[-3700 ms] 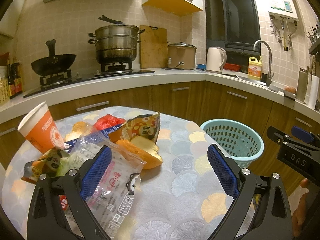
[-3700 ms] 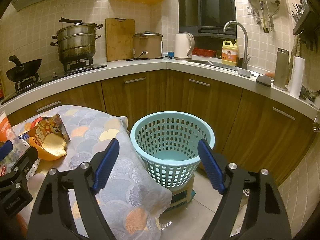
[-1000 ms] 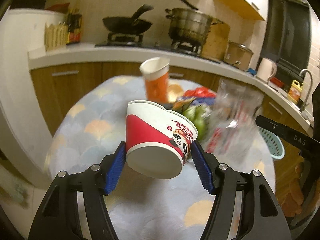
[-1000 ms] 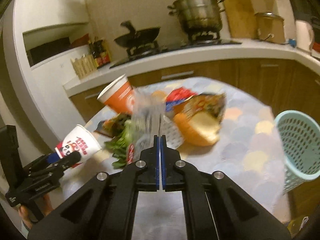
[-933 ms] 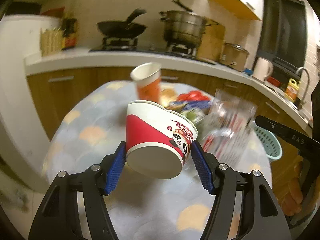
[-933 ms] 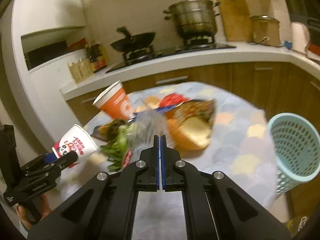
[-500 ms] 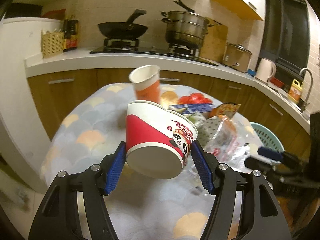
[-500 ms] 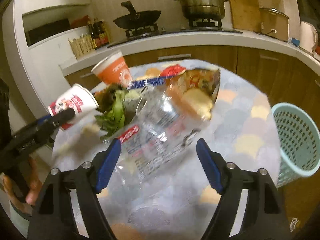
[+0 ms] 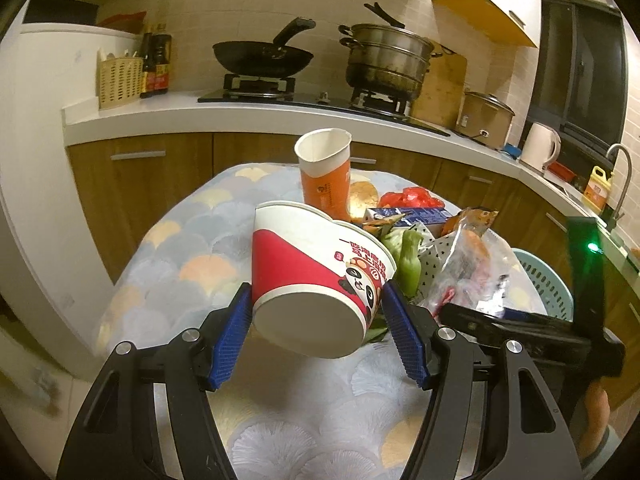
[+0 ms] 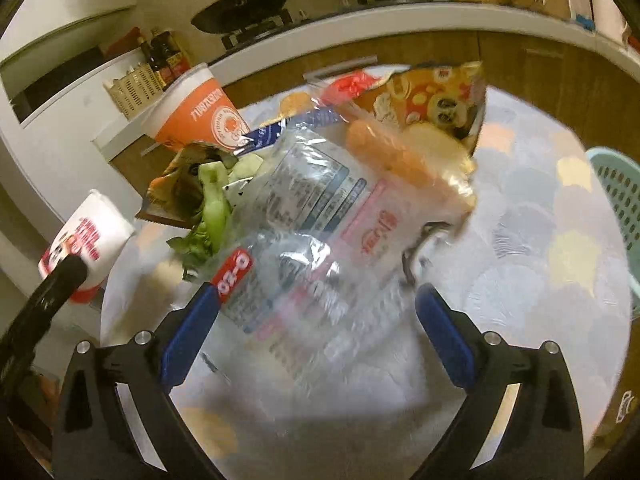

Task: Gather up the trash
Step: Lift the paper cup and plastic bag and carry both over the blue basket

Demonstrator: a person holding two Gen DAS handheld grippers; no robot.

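Note:
My left gripper (image 9: 316, 292) is shut on a red and white paper noodle cup (image 9: 312, 264), held tilted above the round table (image 9: 180, 248). In the right wrist view the same cup (image 10: 96, 228) shows at the far left. My right gripper (image 10: 316, 296) points down at the trash pile and its jaws are opening. A clear printed plastic bag (image 10: 320, 216) lies between its blue fingers, and the pads do not press on it. Behind the bag lie green vegetable scraps (image 10: 212, 200), a yellow snack bag (image 10: 436, 96) and an orange paper cup (image 10: 200, 116).
A pale blue plastic basket (image 10: 616, 184) stands beside the table at the right, partly cut off. The table wears a fan-patterned cloth. Wooden cabinets and a white counter with a wok (image 9: 260, 56) and a steamer pot (image 9: 388, 60) run behind it.
My right gripper went from shut on the clear bag to wide open and sank toward the table. The bag dropped onto the pile. My left gripper kept still with the noodle cup.

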